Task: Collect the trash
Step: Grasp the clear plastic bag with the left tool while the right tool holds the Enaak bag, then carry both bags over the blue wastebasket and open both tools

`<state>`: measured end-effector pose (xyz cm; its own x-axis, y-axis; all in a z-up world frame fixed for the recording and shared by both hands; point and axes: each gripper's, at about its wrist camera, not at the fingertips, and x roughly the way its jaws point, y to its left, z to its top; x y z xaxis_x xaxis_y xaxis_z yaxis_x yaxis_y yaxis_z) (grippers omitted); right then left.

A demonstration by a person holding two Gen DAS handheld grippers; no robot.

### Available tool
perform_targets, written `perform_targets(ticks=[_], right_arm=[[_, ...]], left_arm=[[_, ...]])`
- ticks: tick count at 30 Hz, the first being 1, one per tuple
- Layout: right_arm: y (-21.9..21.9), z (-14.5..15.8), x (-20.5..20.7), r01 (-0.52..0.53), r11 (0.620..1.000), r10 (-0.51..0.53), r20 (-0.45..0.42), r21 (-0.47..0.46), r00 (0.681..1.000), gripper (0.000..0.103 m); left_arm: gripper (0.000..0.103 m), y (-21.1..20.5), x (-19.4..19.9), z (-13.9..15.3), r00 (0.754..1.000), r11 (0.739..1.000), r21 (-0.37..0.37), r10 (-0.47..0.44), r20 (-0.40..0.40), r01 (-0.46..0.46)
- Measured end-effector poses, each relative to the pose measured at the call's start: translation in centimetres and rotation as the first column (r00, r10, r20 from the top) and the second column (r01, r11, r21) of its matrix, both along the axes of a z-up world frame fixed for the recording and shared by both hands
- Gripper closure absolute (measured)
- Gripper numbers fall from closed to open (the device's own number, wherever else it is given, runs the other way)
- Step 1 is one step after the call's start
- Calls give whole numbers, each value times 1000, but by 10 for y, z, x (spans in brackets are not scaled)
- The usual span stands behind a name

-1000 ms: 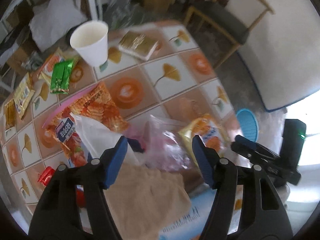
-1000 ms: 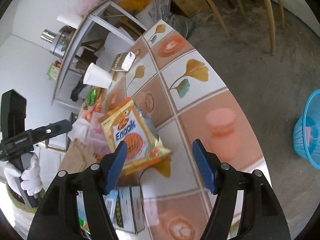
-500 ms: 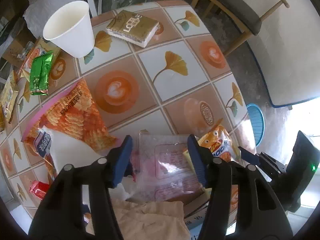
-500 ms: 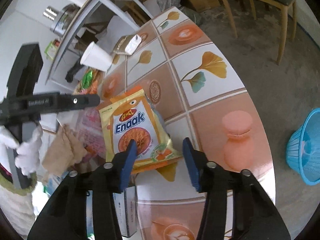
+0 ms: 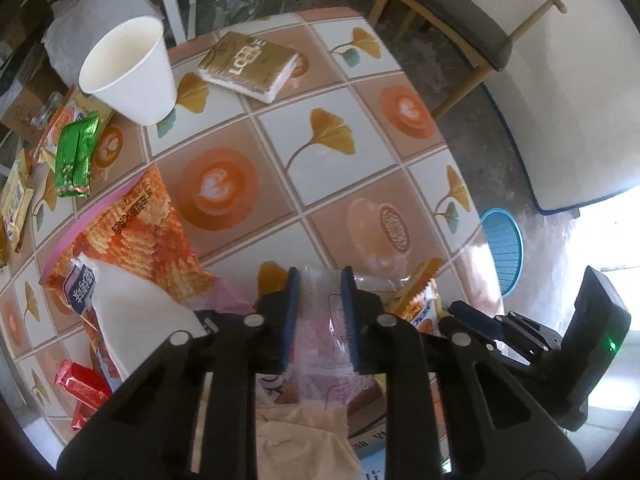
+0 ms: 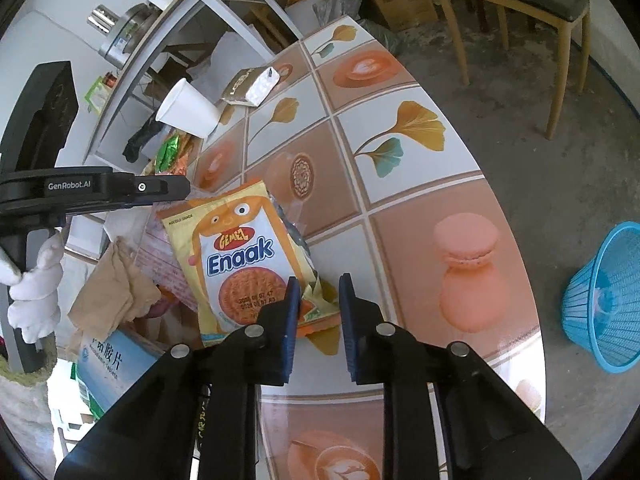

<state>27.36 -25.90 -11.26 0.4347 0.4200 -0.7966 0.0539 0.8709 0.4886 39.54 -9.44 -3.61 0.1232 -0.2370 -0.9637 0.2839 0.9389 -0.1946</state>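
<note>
My left gripper point(image 5: 318, 312) has its jaws narrowed around a clear pinkish plastic bag point(image 5: 320, 344) near the table's front edge. My right gripper point(image 6: 318, 312) has its jaws narrowed around the lower corner of a yellow Enaak biscuit packet point(image 6: 240, 260); that packet also shows in the left wrist view point(image 5: 420, 304). A blue mesh bin point(image 6: 604, 300) stands on the floor to the right, also in the left wrist view point(image 5: 502, 248).
On the tiled table point(image 5: 320, 152) lie a white paper cup point(image 5: 128, 72), a gold packet point(image 5: 252, 64), a green wrapper point(image 5: 76, 152), an orange snack bag point(image 5: 132, 224), a red wrapper point(image 5: 84, 388) and brown paper point(image 6: 112, 292). A wooden chair point(image 6: 520, 8) stands behind.
Both grippers have narrowed their jaws from wide open. The left closed in on the clear bag, the right on the biscuit packet's corner.
</note>
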Motion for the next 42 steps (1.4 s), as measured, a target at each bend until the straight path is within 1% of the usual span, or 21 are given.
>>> perform_targets(ticks=[5, 8, 11, 17, 23, 28, 35, 40, 42], right_arm=[[-8, 2, -7, 7, 998, -8, 18, 56, 1000, 84], [-18, 5, -13, 28, 994, -32, 28, 102, 999, 85], [-31, 11, -19, 53, 989, -59, 41, 139, 997, 85], [-47, 22, -31, 86, 980, -100, 70, 177, 993, 85], [-64, 33, -49, 113, 972, -137, 102, 206, 985, 85], [-81, 42, -63, 142, 966, -172, 122, 217, 978, 85], [-112, 46, -89, 193, 958, -225, 136, 214, 965, 85], [-148, 46, -114, 260, 942, -292, 136, 212, 947, 85], [-167, 45, -129, 301, 929, -333, 136, 213, 933, 85]], left_arm=[[92, -5, -9, 14, 999, 999, -25, -28, 38, 29], [96, -8, -15, 22, 997, 998, -40, -39, 69, 42], [97, -8, -21, 32, 994, 998, -47, -43, 100, 48], [98, -11, -32, 52, 986, 996, -61, -49, 158, 60], [99, -13, -45, 77, 972, 995, -79, -37, 230, 57], [99, -25, -59, 100, 950, 994, -77, -52, 307, 79], [99, -50, -75, 109, 942, 988, -99, -81, 327, 119], [99, -87, -84, 108, 938, 981, -97, -127, 323, 166], [99, -108, -88, 107, 934, 976, -99, -152, 322, 193]])
